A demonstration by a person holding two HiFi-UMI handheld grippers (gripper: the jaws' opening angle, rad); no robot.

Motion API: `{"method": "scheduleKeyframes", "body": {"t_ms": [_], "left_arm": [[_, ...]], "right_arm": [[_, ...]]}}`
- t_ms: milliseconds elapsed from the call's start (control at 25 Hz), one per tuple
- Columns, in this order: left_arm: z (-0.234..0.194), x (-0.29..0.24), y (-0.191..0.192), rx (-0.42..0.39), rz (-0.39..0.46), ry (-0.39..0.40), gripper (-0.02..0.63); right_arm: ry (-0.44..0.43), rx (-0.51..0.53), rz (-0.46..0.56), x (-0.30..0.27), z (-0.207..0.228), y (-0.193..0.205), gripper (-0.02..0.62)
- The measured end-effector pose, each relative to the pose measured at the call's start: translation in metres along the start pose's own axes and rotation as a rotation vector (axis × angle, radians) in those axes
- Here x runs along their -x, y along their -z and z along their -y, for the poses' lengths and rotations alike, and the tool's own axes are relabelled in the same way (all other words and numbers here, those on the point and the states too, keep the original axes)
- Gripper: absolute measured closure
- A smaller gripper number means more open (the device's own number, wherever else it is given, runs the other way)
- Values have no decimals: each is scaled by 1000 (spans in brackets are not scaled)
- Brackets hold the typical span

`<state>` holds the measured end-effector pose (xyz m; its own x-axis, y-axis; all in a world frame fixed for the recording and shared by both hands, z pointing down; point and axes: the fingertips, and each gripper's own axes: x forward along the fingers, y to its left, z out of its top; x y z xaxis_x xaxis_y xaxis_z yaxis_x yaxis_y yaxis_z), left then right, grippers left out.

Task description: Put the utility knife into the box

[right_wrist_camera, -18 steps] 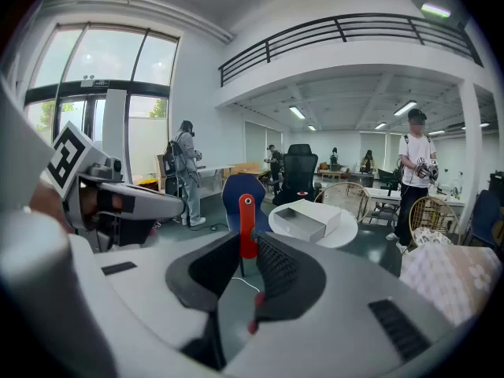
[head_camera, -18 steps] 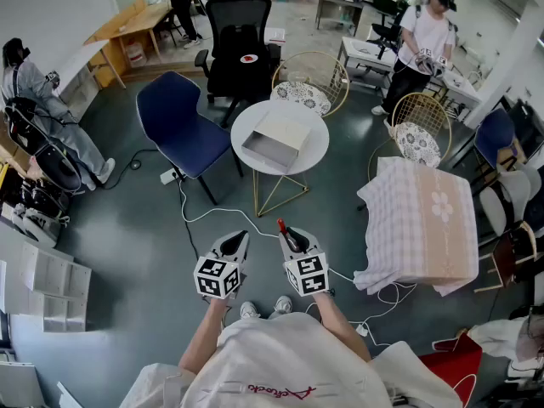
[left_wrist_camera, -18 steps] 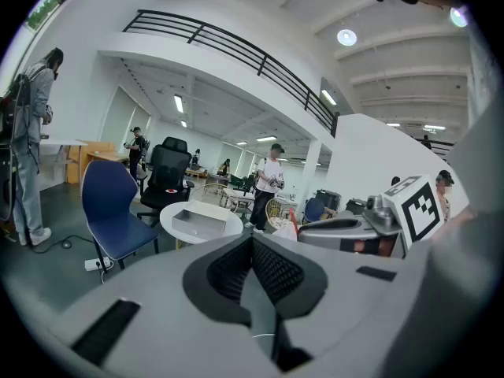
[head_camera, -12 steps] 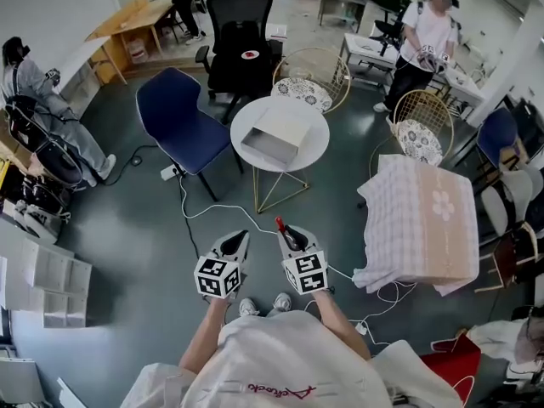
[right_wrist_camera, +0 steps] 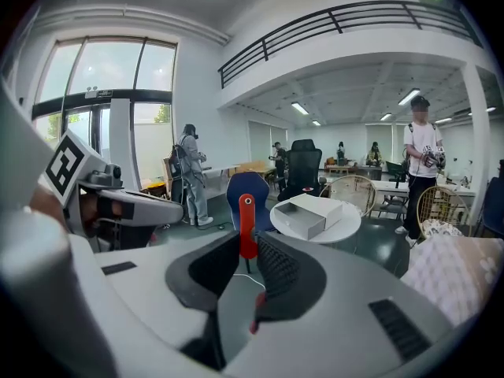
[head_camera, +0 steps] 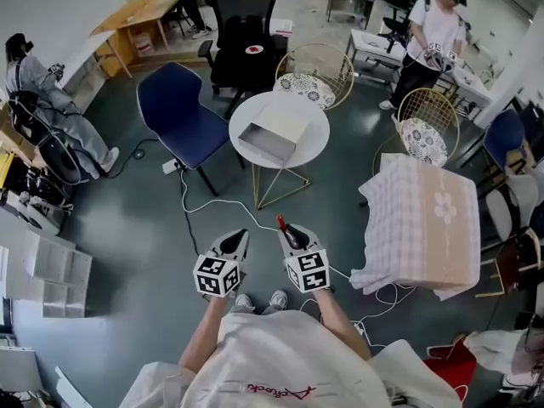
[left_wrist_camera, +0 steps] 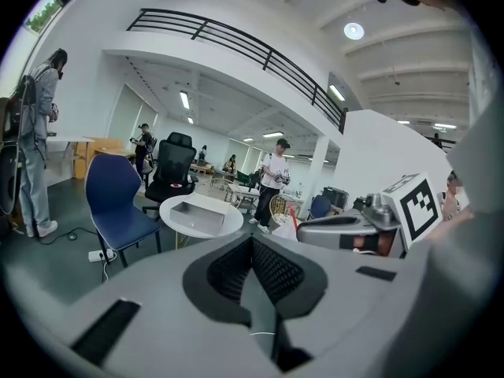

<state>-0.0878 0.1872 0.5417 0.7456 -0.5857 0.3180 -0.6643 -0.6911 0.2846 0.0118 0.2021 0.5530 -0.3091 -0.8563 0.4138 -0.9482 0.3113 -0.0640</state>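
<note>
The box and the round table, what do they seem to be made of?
Box: matte pale grey, thin flat walls, likely cardboard. Table: smooth white top, perhaps painted wood or laminate; thin gold legs look like metal.

No legible txt or nos.

The utility knife is red. The box is pale grey on a white round table. One chair is dark blue, and the office chair is black. The cloth has pink-and-white checks with a flower. The left gripper and the right gripper are grey with black-and-white square markers.
</note>
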Motion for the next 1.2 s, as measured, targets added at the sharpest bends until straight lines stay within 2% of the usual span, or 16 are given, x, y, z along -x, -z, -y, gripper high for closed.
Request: {"method": "scheduleKeyframes", "body": {"t_ms": [560,880,1200], "left_arm": [[23,-36,4,30,1,-9,595],[7,-51,-1,38,3,-20,595],[-12,-84,-14,30,1,2,595]], "right_arm": [[-4,-17,-30,11,45,25,515],[-21,6,-36,-10,53,17,515],[-18,20,-42,-42,71,5,515]]}}
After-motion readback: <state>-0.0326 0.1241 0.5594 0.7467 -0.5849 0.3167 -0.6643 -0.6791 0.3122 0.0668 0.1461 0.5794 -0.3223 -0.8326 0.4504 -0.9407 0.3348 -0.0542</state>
